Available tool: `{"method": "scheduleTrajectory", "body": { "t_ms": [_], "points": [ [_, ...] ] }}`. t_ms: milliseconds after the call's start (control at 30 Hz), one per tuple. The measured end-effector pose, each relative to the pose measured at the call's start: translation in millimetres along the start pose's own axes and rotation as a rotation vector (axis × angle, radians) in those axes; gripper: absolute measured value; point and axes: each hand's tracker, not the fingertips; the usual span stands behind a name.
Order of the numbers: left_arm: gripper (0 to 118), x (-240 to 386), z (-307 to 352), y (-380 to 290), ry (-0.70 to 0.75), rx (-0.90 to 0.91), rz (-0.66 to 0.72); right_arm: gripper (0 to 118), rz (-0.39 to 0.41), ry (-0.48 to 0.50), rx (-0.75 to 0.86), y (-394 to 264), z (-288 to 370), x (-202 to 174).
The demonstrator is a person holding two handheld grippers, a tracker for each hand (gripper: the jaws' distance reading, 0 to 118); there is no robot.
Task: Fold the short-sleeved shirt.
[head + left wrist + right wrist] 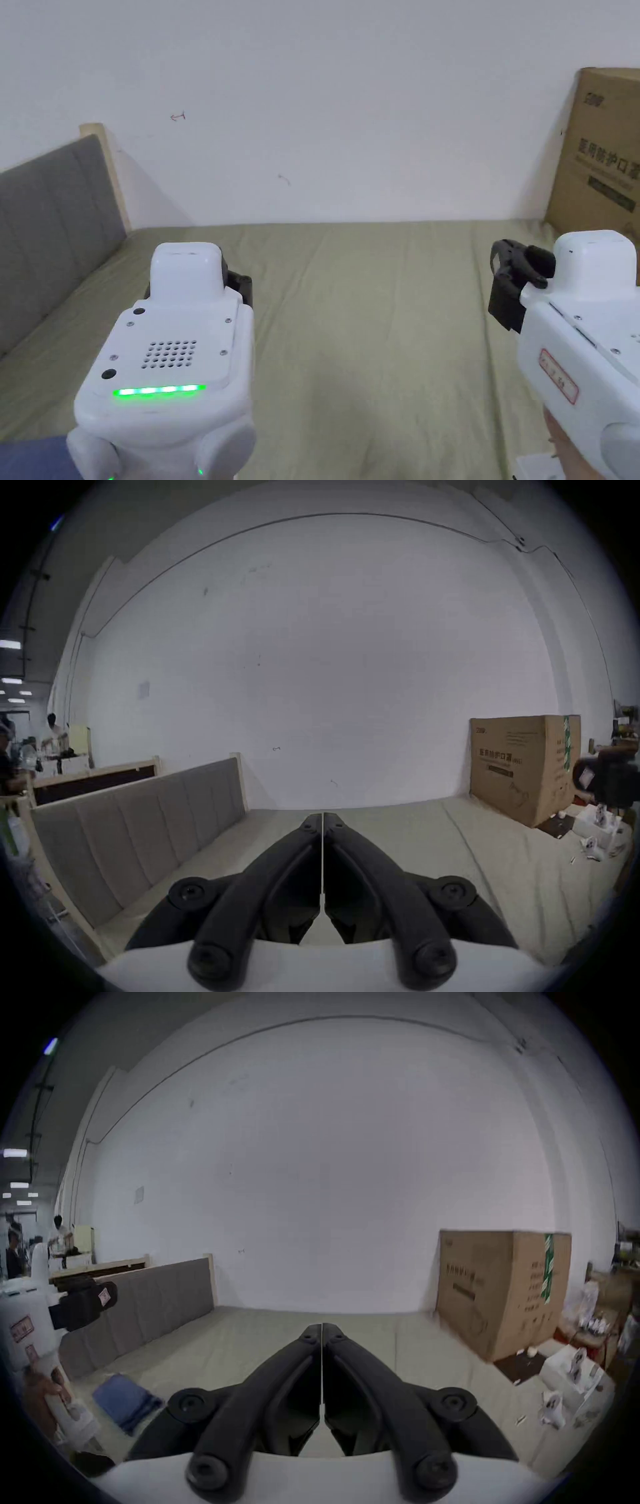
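A blue garment [126, 1402] lies in a folded bundle on the olive bed sheet [375, 325], low at the left in the right gripper view; a blue corner of it [31, 459] shows at the bottom left of the head view. My left gripper [322, 817] is held up above the bed, jaws pressed together with nothing between them. My right gripper [322, 1328] is likewise shut and empty, level with the left one and off to its right. In the head view both white gripper bodies point toward the wall, the right gripper [509, 287] with its black jaws showing.
A large cardboard box [600, 156] stands on the bed's far right corner. A grey padded headboard [50, 231] runs along the left side. Small white boxes and bits [571, 1376] lie near the right edge. People [53, 733] stand far off at the left.
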Motion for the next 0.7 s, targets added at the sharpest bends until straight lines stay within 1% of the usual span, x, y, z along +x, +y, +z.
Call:
{"method": "scheduleTrajectory", "body": {
  "t_ms": [33,67,100,133,167,200,233,267,300,333,433,567,700],
  "points": [
    [5,-1.4,1.8,-0.2,-0.004,-0.001,0.011,6,0.010,-0.039,0.017,-1.0,0.0,-2.4],
    [12,-3.9,2.5,-0.8,-0.030,-0.013,0.042,31,0.019,-0.085,0.027,-1.5,-0.2,-5.0],
    [24,-4.7,-1.1,-1.9,-0.042,-0.024,0.066,62,0.003,-0.091,0.025,-1.8,-2.0,-5.1],
    [42,-4.8,-1.9,-2.3,-0.042,-0.030,0.070,92,-0.011,-0.084,0.023,-1.5,-3.2,-4.1],
    [76,-4.8,-2.9,-2.9,-0.046,-0.039,0.075,103,-0.042,-0.074,0.038,-1.7,-2.2,-3.1],
    [103,-4.9,-3.9,-2.8,-0.052,-0.056,0.079,103,-0.039,-0.076,0.040,-1.4,-2.2,-3.1],
    [118,-5.1,-4.7,-1.7,-0.057,-0.063,0.084,105,-0.036,-0.080,0.037,-0.7,-3.7,-4.2],
    [118,-6.1,-2.5,-3.9,-0.079,-0.010,0.102,113,-0.031,-0.083,0.027,0.7,-5.6,-3.3],
    [118,-6.7,-2.6,-4.9,-0.071,-0.016,0.099,118,-0.030,-0.084,0.016,0.5,-7.6,-3.2],
    [118,-5.6,-1.2,-4.9,-0.069,-0.002,0.092,118,-0.041,-0.083,0.017,-2.1,-6.7,-2.3],
    [118,-2.6,-0.5,-1.6,-0.070,0.001,0.081,118,-0.033,-0.084,0.004,-4.9,-8.9,-1.0],
    [118,1.2,-3.4,-3.5,-0.071,-0.022,0.076,118,-0.042,-0.073,-0.013,-3.2,-7.4,-0.6],
    [118,8.4,0.6,-7.5,-0.037,-0.011,-0.001,118,-0.030,-0.066,-0.030,-8.2,-7.9,-0.8]
  ]
}}
